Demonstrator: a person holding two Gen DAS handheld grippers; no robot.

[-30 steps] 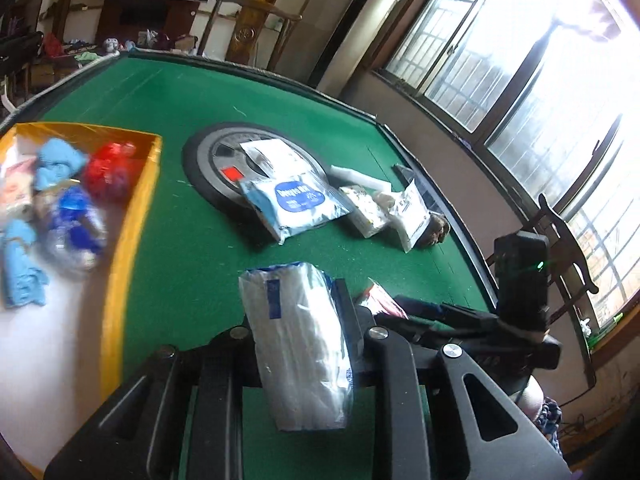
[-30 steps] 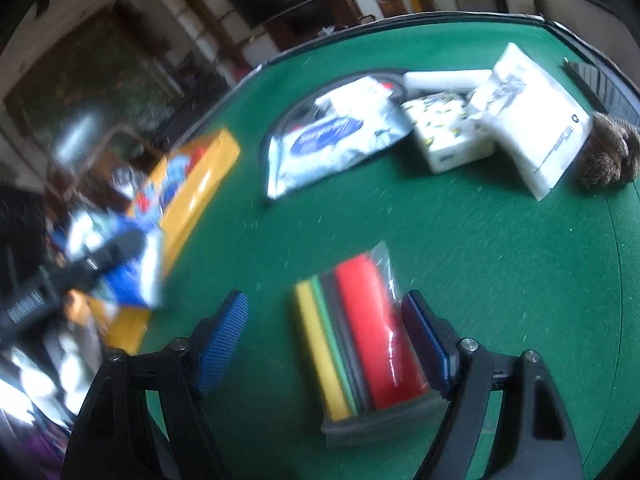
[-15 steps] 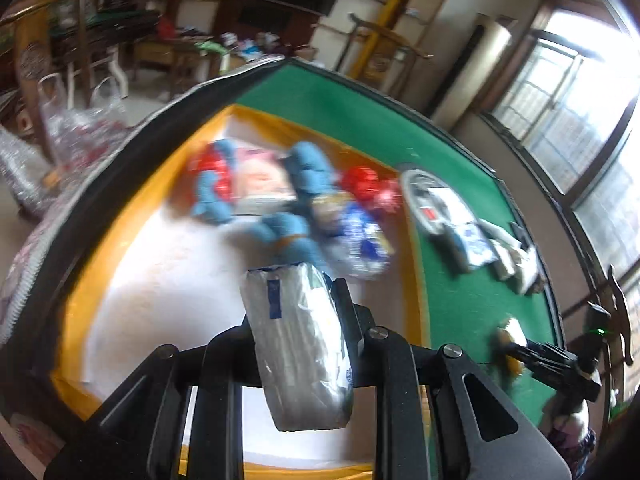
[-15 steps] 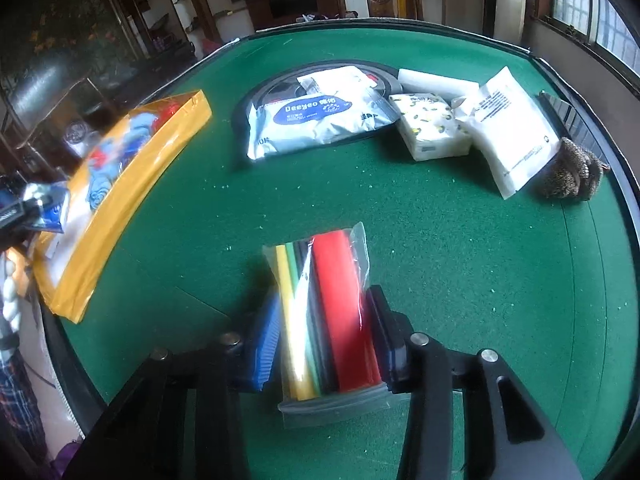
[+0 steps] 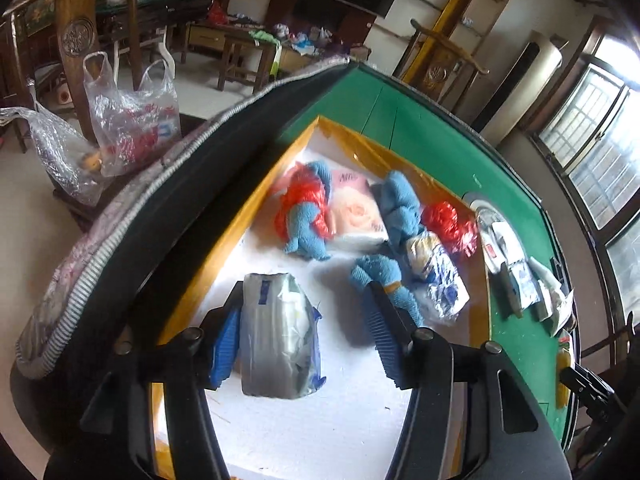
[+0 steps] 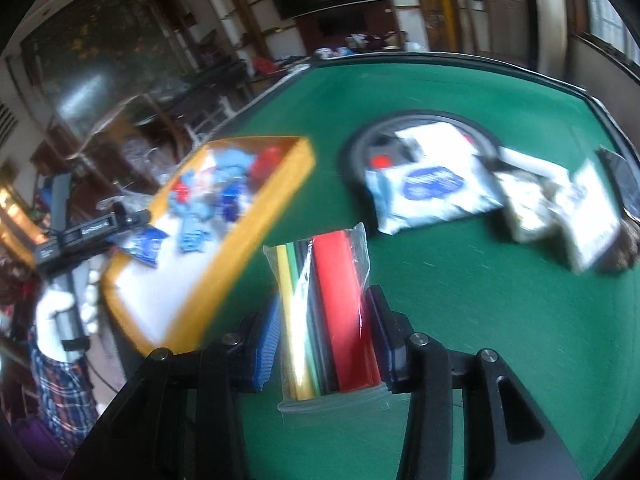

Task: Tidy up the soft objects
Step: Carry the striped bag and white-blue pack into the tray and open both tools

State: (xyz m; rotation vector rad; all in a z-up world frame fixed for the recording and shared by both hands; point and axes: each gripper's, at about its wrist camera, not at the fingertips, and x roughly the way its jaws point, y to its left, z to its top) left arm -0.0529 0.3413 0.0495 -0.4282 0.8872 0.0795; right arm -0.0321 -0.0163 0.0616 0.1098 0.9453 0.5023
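Observation:
My left gripper (image 5: 304,292) hangs over the yellow-rimmed tray (image 5: 224,240), and its jaws are opening. A white and blue plastic-wrapped pack (image 5: 280,336) lies between them on the white tray floor, close to the left pad and clear of the right one. Farther back in the tray lie blue towel toys (image 5: 308,232), red mesh bundles (image 5: 448,224) and a pink pack (image 5: 356,216). My right gripper (image 6: 324,300) is shut on a clear bag of coloured sheets (image 6: 328,312), held above the green table (image 6: 480,320). The tray (image 6: 224,248) is to its left.
A blue wet-wipes pack (image 6: 432,192) lies on a round black disc (image 6: 420,120), with tissue packs (image 6: 532,208) and a brown furry thing (image 6: 628,248) to the right. A gloved hand (image 6: 60,312) holds the left gripper. Plastic bags (image 5: 132,128) sit on the floor beyond the table edge.
My left gripper swung from the table to over the tray and opened, letting the pack drop onto the tray floor. My right gripper shut on the bag of sheets and lifted it toward the tray.

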